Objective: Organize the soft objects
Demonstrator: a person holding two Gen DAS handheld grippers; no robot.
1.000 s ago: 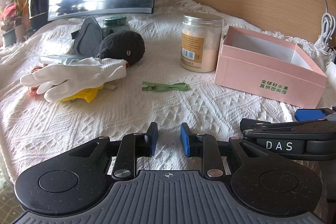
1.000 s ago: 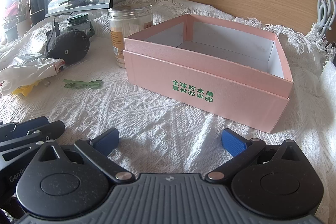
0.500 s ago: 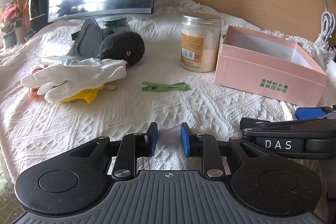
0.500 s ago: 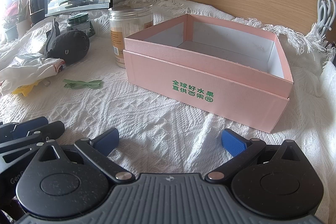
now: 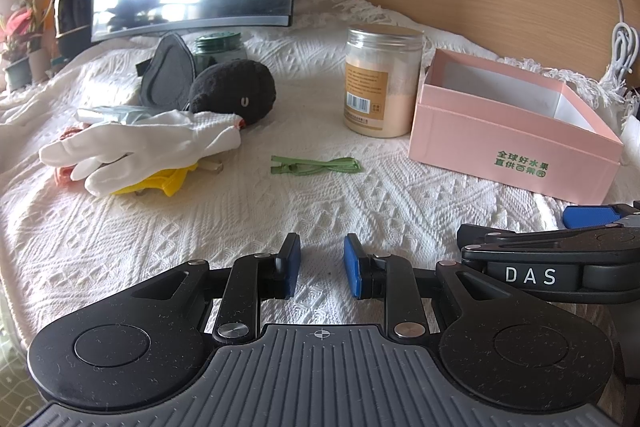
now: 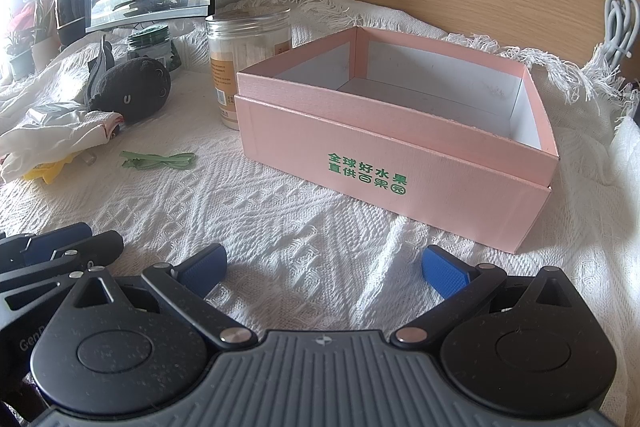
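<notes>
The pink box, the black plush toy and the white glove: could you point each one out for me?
pink box (image 6: 400,163): right wrist view, on its front wall above the green lettering.
black plush toy (image 5: 234,89): left wrist view, on its rounded body.
white glove (image 5: 160,143): left wrist view, on the palm.

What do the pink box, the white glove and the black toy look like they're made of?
Pink box: looks like matte cardboard, going by its thin straight walls, crisp folded edges, white lining and printed green lettering.
White glove: seemingly knitted cotton or a similar fabric; it lies limp, with a ribbed weave at the cuff.
Black toy: apparently plush, judging by its fuzzy, light-absorbing surface and rounded, stuffed shape.
</notes>
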